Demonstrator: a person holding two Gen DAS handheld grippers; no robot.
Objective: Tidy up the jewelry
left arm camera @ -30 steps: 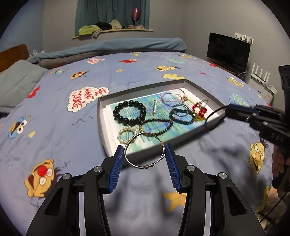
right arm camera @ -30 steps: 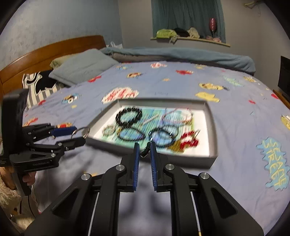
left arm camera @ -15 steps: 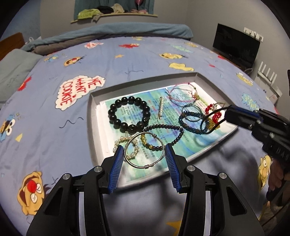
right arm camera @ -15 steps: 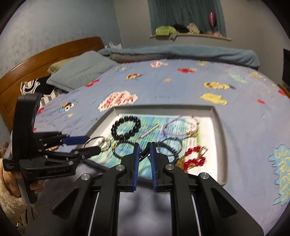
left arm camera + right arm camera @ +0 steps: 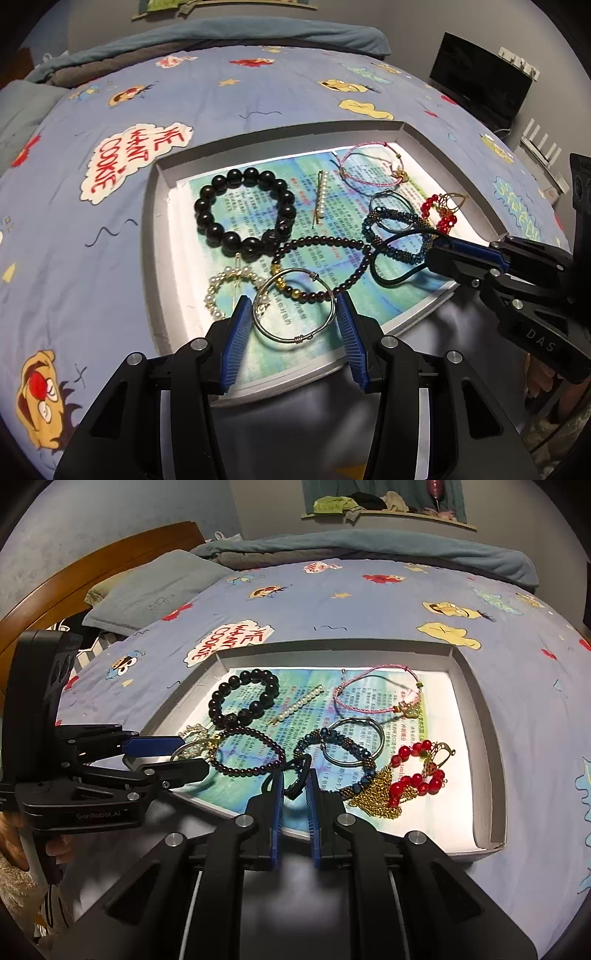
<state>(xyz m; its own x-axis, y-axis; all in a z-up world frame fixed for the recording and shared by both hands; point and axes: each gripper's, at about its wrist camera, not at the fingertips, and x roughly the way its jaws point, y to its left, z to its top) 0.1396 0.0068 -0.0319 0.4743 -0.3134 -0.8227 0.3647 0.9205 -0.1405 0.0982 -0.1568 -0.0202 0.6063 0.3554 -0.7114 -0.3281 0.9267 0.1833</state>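
At the bottom of the left wrist view, the left gripper (image 5: 293,314) clasps a thin silver wire bangle (image 5: 294,305) by its two sides, over the near edge of the grey tray (image 5: 448,162). At lower centre of the right wrist view, the right gripper (image 5: 295,786) is clenched on a black elastic loop (image 5: 300,771) – its free end hangs above the blue beaded bracelet (image 5: 351,753). To do this well, I judge, each piece should be lowered onto bare paper liner (image 5: 332,343) – clear of the dark bead strand (image 5: 325,266) – and let go only once it rests flat. Farther back lie the big black bead bracelet (image 5: 245,214) and the pink cord bracelet (image 5: 369,166)
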